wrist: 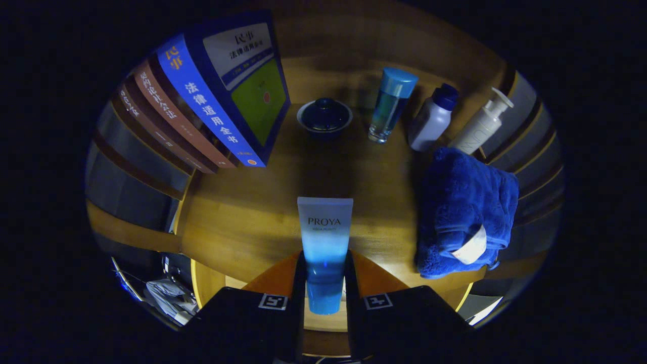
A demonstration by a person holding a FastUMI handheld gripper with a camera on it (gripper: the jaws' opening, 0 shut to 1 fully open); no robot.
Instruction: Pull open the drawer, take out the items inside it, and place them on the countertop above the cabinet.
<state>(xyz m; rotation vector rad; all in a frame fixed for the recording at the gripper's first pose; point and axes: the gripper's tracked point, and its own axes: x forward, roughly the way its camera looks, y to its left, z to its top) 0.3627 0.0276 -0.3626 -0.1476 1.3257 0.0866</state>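
Note:
A white-to-blue cosmetic tube point(324, 242) stands between my fingers, its flat crimped end pointing away over the wooden countertop point(242, 222). My gripper point(324, 283) is shut on the tube's lower blue part, both fingers pressing its sides. The tube hangs just above the countertop's front edge. Below the fingers a strip of the open drawer point(323, 323) shows.
Leaning books point(217, 101) stand at the far left. A dark lidded bowl point(324, 117), a blue-capped clear bottle point(391, 103), a grey bottle point(432, 121) and a white pump bottle point(480, 126) line the back. A folded blue towel point(465, 212) lies to the right of the tube.

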